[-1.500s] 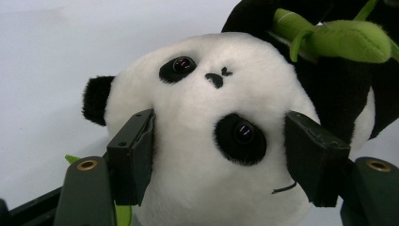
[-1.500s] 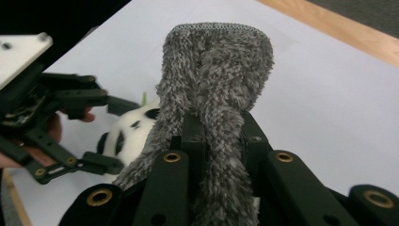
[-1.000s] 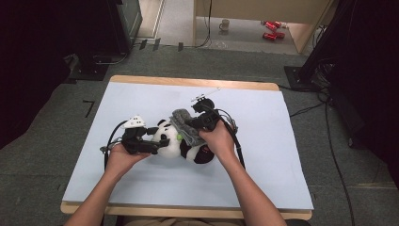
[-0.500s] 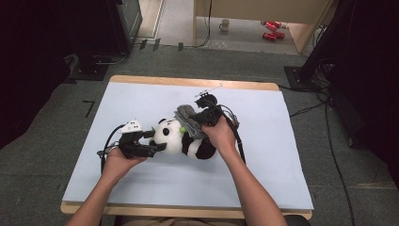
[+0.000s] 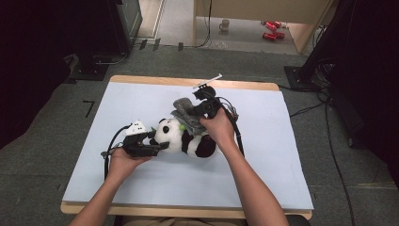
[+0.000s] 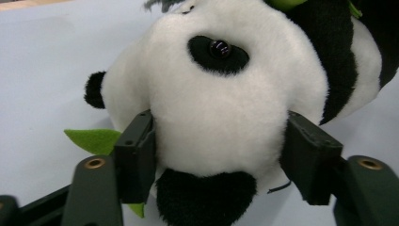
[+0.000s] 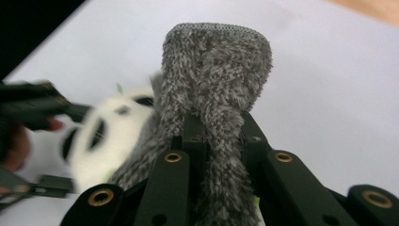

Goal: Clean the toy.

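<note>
The panda plush (image 5: 186, 139) is seen lying on its side near the middle of the light blue table mat (image 5: 282, 174), long axis running left-right: head to the left, black legs/rump to the right. A green felt leaf (image 6: 91, 139) pokes out beside the head.

Left gripper (image 5: 157, 143) is held low at the left, pointing right, i.e. straight along the plush's axis at the head end. Its jaws have just been closing w/ the head between them; in the left gripper view both pads are seen pressing into the white fur at either cheek, so the head is judged gripped, jaws roughly mid-width.

Right gripper (image 5: 183, 113) comes in from the far-right side, above the plush's body, pointing left and toward the near edge. Jaws are drawn nearly together, pinching a grey fuzzy cloth (image 7: 214, 70); the cloth's free end stands up past the jaw tips, while its lower part trails down toward the panda's back. Whether the cloth is attached to the plush or just draped can't be told.

Key relation: cloth sits over the far side of the body, right gripper nearer it; head is nearer the left gripper. Any pull on the cloth is thus set across the plush's long axis, w/ the left grip acting as anchor — judged, not seen.
</note>
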Action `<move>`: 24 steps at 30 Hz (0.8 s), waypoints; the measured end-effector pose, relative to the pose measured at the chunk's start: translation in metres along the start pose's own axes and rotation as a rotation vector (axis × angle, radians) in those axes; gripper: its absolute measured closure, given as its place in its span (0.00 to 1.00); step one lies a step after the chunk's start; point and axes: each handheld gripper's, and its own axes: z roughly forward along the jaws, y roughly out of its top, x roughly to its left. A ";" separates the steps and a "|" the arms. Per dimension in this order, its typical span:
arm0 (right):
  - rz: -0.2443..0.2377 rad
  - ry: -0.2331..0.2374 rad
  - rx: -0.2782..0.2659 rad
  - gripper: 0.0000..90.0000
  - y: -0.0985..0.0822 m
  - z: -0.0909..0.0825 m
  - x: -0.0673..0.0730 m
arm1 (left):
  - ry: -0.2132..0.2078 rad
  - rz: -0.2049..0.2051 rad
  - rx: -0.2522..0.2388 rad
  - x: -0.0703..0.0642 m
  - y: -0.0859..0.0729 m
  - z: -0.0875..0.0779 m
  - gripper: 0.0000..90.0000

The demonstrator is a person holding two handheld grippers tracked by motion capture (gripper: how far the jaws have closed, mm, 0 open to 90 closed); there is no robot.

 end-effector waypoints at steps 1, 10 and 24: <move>-0.009 0.015 -0.020 0.87 0.006 -0.005 0.004 | 0.003 -0.004 -0.003 0.000 0.000 0.000 0.41; -0.077 0.089 -0.038 0.87 0.036 0.004 0.054 | 0.012 -0.028 -0.013 0.000 0.003 -0.001 0.45; -0.141 0.023 0.074 0.86 0.012 0.043 0.055 | 0.019 -0.035 -0.002 -0.002 0.004 0.000 0.47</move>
